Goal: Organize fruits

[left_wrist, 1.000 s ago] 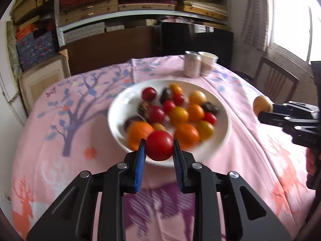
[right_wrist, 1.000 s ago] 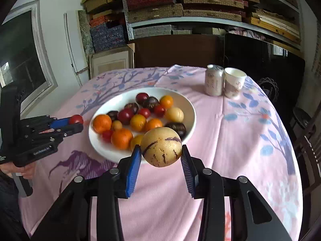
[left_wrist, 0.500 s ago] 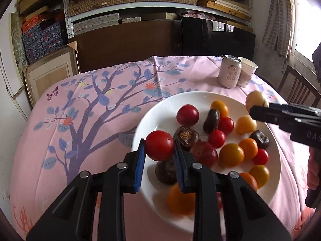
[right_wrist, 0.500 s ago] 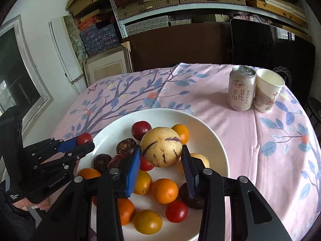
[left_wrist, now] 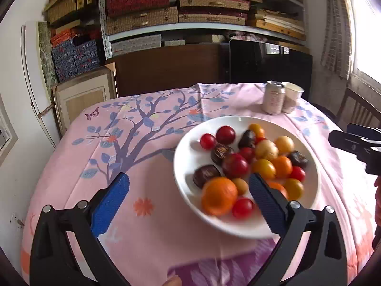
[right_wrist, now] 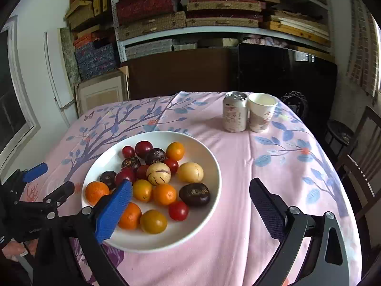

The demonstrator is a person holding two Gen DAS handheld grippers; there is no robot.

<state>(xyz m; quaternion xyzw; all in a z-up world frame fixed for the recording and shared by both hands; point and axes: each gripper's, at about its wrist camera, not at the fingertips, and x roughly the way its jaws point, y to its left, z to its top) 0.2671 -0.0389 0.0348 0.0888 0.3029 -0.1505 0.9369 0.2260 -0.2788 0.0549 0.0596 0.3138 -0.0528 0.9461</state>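
Gaping wide and empty, both the left gripper (left_wrist: 188,191) and right gripper (right_wrist: 190,199); can (right_wrist: 235,111) label readable only rightward.

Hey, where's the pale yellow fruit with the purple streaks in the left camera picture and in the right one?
Left wrist view: the streaked yellow fruit lies right of centre, in the middle of the white plate, among tomatoes.
Right wrist view: the streaked yellow fruit sits left of centre, mid-plate, above the blue finger pad.
Shared landmark: the drink can beside the paper cup, beyond the plate.
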